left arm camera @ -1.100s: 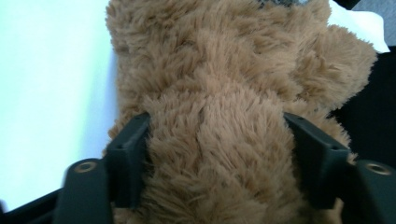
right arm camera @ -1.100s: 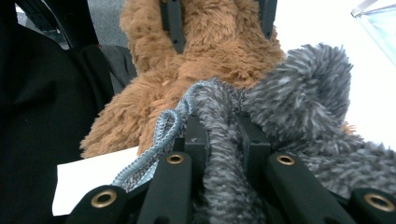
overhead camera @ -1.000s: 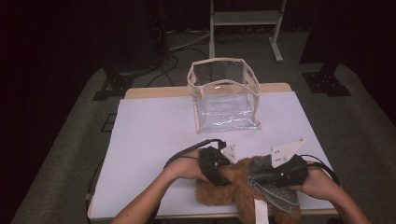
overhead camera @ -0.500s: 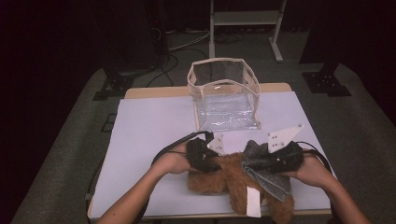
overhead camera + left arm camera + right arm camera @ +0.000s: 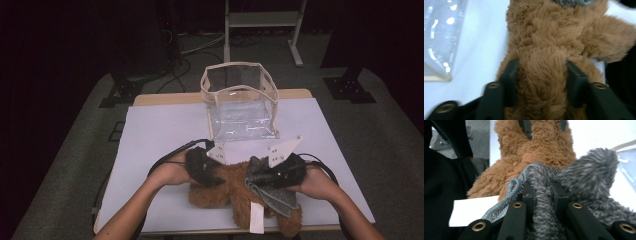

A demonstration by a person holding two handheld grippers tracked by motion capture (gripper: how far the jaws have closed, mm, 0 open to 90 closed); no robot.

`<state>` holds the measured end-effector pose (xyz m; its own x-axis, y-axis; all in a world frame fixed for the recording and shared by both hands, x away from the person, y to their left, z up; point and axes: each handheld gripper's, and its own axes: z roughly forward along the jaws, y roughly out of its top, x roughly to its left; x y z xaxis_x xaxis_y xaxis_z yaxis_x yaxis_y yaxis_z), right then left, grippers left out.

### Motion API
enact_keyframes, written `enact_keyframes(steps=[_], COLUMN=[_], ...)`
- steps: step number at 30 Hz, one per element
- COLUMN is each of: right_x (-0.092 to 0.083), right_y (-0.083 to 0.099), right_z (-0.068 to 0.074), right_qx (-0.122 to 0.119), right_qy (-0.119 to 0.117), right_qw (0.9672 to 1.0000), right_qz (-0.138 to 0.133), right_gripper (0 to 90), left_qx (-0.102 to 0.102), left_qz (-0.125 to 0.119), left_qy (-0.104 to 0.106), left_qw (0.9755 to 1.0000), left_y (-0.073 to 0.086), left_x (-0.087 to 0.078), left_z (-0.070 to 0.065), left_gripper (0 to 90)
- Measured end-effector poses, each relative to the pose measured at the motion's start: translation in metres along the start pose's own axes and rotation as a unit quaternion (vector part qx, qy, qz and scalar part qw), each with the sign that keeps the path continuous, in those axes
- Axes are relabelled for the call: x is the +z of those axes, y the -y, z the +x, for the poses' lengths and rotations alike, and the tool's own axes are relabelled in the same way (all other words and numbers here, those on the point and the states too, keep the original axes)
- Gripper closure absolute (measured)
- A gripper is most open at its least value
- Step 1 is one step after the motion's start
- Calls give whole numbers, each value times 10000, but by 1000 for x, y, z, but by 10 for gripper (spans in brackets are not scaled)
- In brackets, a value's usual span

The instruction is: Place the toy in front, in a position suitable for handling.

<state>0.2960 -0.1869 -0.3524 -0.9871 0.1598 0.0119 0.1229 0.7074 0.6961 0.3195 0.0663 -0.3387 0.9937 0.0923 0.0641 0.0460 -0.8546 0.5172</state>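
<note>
A brown plush bear [image 5: 225,192] lies near the front edge of the table, with a grey knit scarf [image 5: 274,199] and a white tag [image 5: 256,217]. My left gripper [image 5: 216,178] comes at it from the left. In the left gripper view, my left gripper [image 5: 541,72] has a furry limb [image 5: 541,82] filling its gap. The jaws have just been opening, and the fur still touches both pads. My right gripper [image 5: 254,176] reaches in from the right. The right gripper view shows it [image 5: 544,192] shut on the grey knit scarf [image 5: 586,167], with the brown bear [image 5: 529,147] behind.
A clear plastic bag with a cream rim [image 5: 240,100] stands open at the far middle of the white table cover [image 5: 160,135]. Its clear wall [image 5: 439,37] lies just left of the bear. Cables trail from both grippers across the cover.
Both hands have shifted left and a little farther up the table, and the bear has moved with them. The scarf stays in the right gripper.
</note>
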Motion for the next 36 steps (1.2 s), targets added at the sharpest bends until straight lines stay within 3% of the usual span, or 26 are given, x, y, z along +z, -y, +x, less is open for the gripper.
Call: enact_keyframes(steps=[4, 6, 8, 11, 15, 17, 20, 22, 25, 31, 35, 36], right_x=[0, 0, -1, -14, -40, -44, -30, -18, -13, -9, -10, -9], right_y=[7, 8, 8, 1, 0, 3, 12, 18, 22, 22, 23, 22], right_z=[12, 15, 18, 18, 10, 5, 3, 5, 7, 15, 15, 15], right_qx=[-37, -72, -109, -286, -196, -96, 48, 130, 183, 108, 46, 48], right_qy=[-1, -33, -71, 29, 259, 293, 205, 54, -62, -203, -187, -199], right_qw=[10000, 10000, 9999, 9996, 9992, 9991, 9998, 9999, 9998, 9997, 9998, 9998], right_qz=[-37, -59, -47, -35, -251, -280, -68, -17, -57, 17, -9, -18], right_gripper=[765, 765, 765, 761, 761, 761, 763, 765, 767, 767, 767, 767], left_qx=[56, 58, 61, 79, 141, 161, 190, 95, -47, 28, -2, 58], left_qz=[24, 43, 235, 222, 245, 242, 328, 322, 297, 538, 587, 589], left_qy=[164, 293, 435, 445, 429, 405, 358, 397, 477, 686, 765, 751], left_qw=[9998, 9995, 9988, 9987, 9987, 9988, 9986, 9986, 9984, 9962, 9953, 9954], left_y=[-11, -17, -19, -19, -17, -17, -18, -19, -20, -24, -24, -23], left_x=[6, 13, 25, 28, 25, 24, 23, 24, 26, 43, 49, 50], left_z=[-2, -4, -7, -9, -13, -17, -18, -15, -9, -9, -9, -10], left_gripper=[352, 346, 371, 398, 402, 400, 379, 313, 249, 165, 164, 205])
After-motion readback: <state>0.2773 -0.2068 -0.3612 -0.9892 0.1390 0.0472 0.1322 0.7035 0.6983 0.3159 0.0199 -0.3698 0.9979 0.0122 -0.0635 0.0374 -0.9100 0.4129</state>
